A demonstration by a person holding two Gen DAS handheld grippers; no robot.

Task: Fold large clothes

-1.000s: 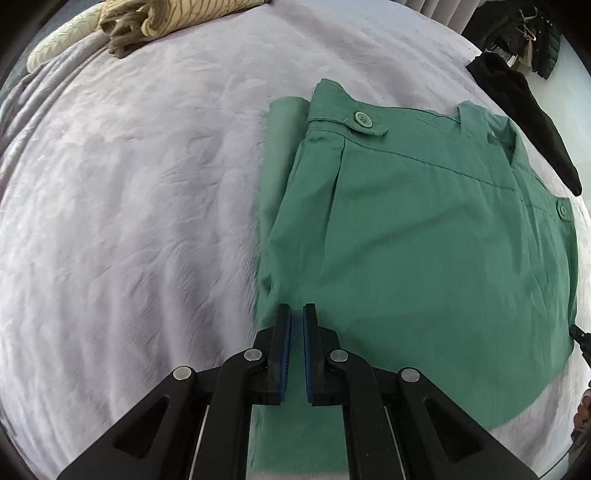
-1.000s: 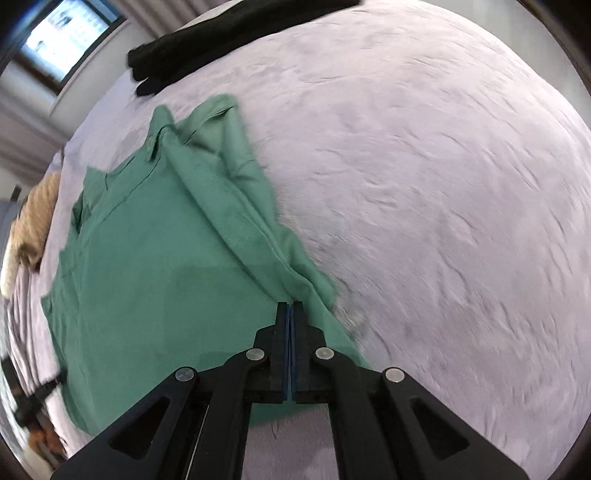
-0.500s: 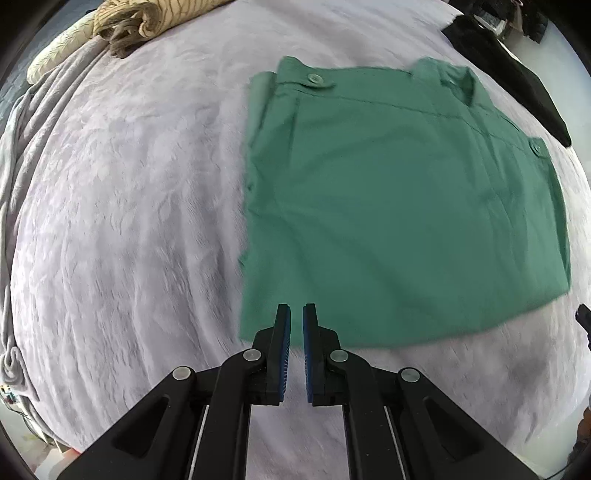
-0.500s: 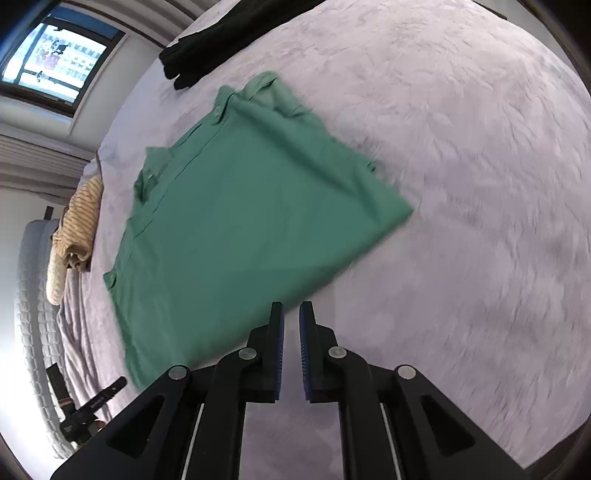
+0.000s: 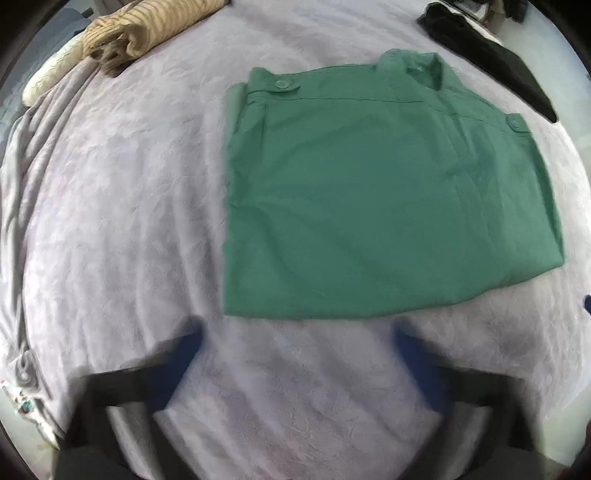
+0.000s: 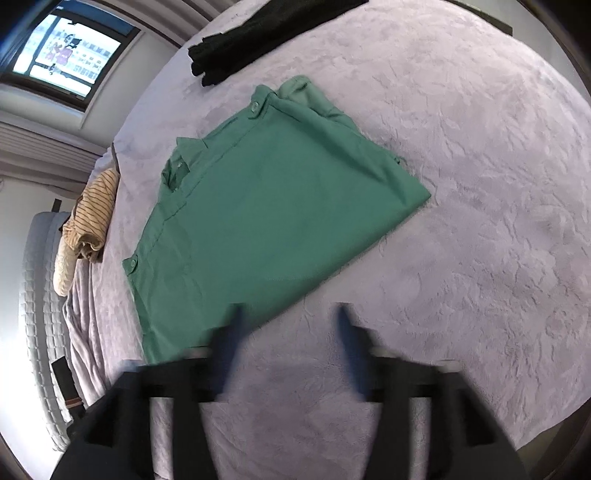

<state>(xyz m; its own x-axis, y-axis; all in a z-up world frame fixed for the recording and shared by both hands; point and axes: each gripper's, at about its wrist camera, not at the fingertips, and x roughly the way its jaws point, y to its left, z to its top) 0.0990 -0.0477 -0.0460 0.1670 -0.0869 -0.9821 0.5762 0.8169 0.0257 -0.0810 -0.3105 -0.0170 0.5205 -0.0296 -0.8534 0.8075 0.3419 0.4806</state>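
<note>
One green shirt point(image 5: 373, 192) lies folded flat on a pale lilac bedspread point(image 5: 110, 221), two buttoned tabs showing. One black garment point(image 5: 491, 62) and one striped tan garment point(image 5: 147, 26) lie well apart from it, near the far edge. The left gripper point(image 5: 295, 343) and right gripper point(image 6: 288, 325) are both opening, blurred, nothing between their jaws. No writing is legible.
</note>
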